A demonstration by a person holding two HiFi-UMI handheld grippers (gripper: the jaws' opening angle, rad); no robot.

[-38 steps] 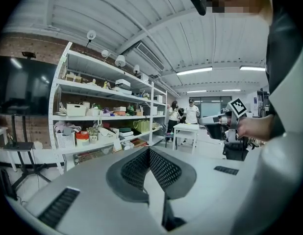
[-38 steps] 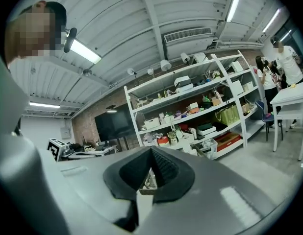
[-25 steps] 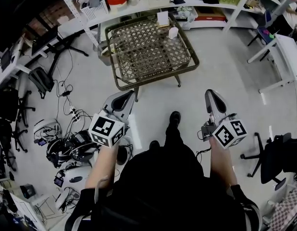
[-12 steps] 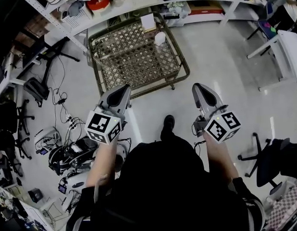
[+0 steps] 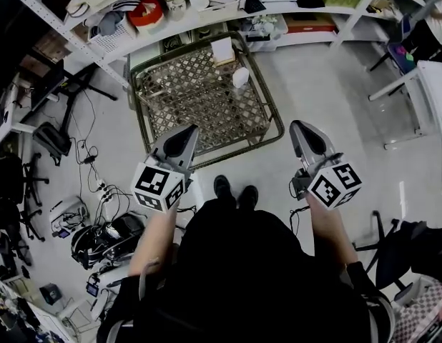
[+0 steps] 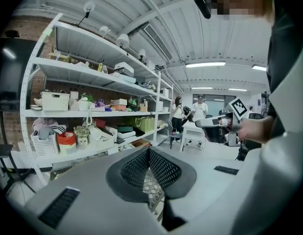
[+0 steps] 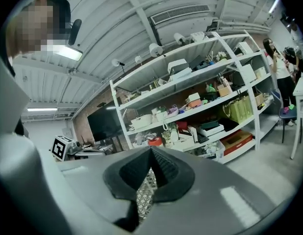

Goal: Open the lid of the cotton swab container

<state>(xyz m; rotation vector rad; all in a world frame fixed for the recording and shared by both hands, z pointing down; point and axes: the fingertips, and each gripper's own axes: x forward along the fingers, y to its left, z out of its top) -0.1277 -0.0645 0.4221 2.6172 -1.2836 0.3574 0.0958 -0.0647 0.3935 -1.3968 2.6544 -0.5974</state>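
Head view: I hold the left gripper (image 5: pixel 182 133) and right gripper (image 5: pixel 301 127) by the near edge of the lattice table (image 5: pixel 273 113). Swab container (image 5: pixel 240 77) stands at the table's far right, lid on, well apart from both grippers.
Left gripper view: jaws pressed together, nothing between.
Right gripper view: jaws pressed together, nothing between.
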